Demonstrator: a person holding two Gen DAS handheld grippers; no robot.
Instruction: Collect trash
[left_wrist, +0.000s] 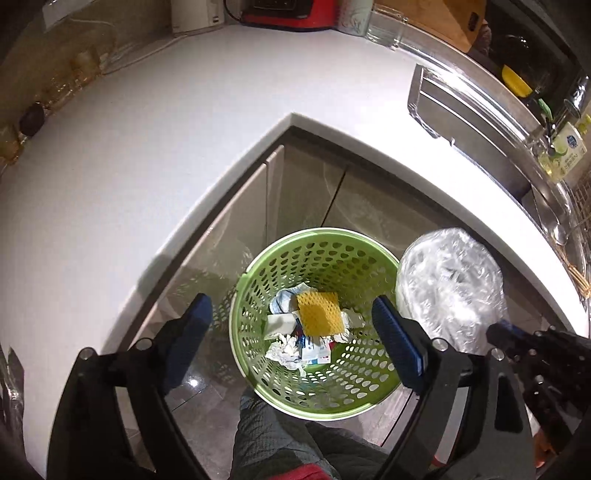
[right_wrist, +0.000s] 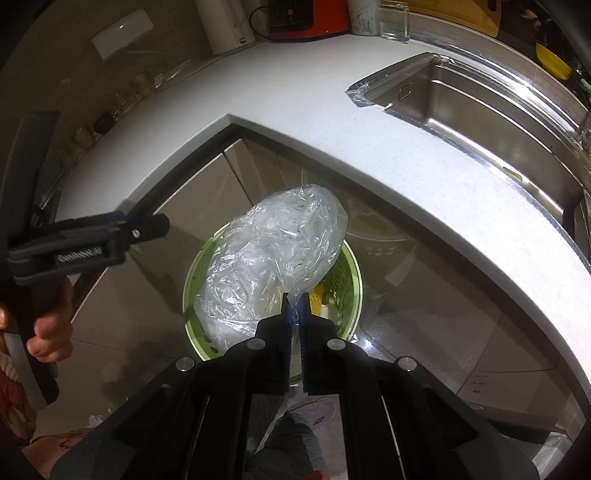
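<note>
Right now the right gripper (right_wrist: 294, 314) fingers are clamped on the neck of the clear bag (right_wrist: 273, 254). Bag balloons up and away, long axis slanting far-right, directly over the green bin (right_wrist: 192, 284). Left gripper (left_wrist: 291, 328) is spread wide, empty, over the bin with sponge (left_wrist: 318, 313) and paper inside. Readable: "GenRobot.AI" on the left gripper body.

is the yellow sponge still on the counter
No, the yellow sponge lies inside the green basket on top of crumpled paper, below the counter edge.
</note>
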